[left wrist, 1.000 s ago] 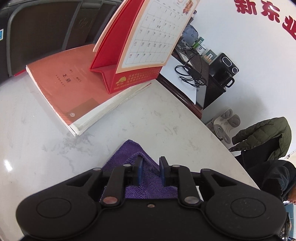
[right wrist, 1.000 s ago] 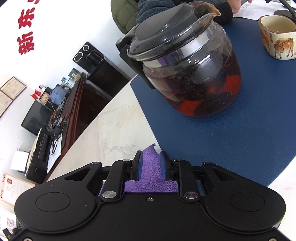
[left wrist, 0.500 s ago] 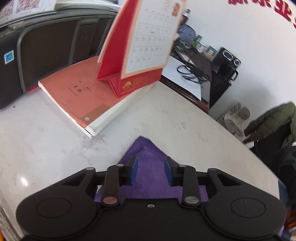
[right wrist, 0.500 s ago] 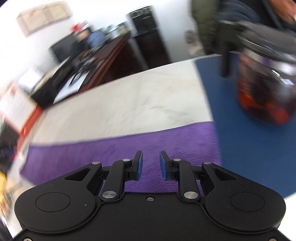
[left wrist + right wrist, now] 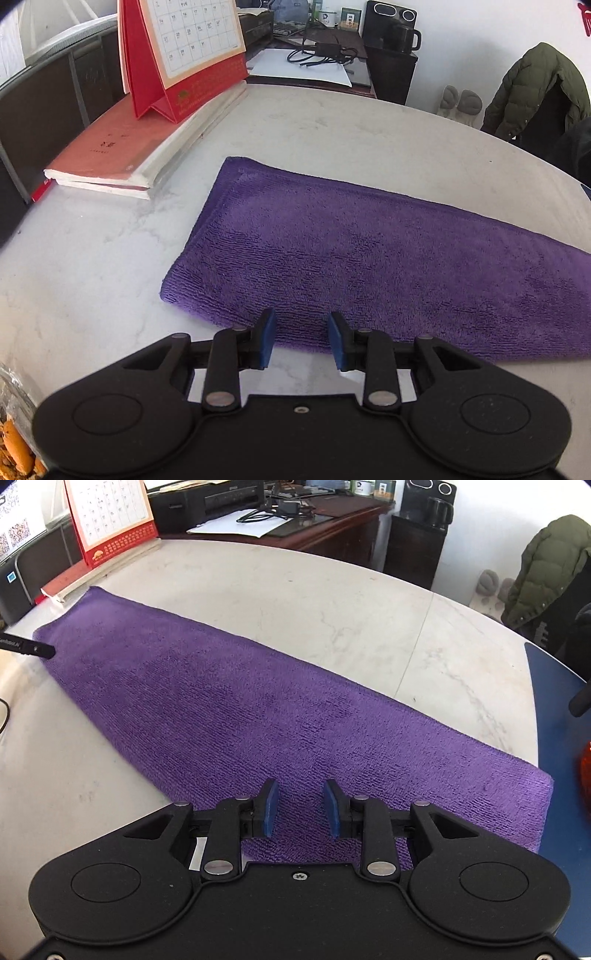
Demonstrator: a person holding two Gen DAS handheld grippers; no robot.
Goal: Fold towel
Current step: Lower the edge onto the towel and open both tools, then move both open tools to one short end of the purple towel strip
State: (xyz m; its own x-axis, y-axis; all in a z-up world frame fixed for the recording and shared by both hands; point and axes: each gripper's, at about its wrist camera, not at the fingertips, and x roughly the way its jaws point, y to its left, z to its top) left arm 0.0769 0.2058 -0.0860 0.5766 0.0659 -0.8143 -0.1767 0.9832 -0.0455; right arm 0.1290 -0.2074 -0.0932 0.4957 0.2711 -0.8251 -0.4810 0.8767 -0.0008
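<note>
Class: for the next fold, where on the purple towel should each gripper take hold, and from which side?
Probably the two near corners of the towel: it lies flat as a long strip. Left gripper takes its left end, right gripper the end by the blue mat, each coming in low from the near edge.

Nubby purple cloth towel (image 5: 369,258) on matt marble table (image 5: 92,258)

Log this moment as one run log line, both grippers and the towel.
left gripper: open, empty | right gripper: open, empty | purple towel: flat long strip on marble table | next: likely fold ends
</note>
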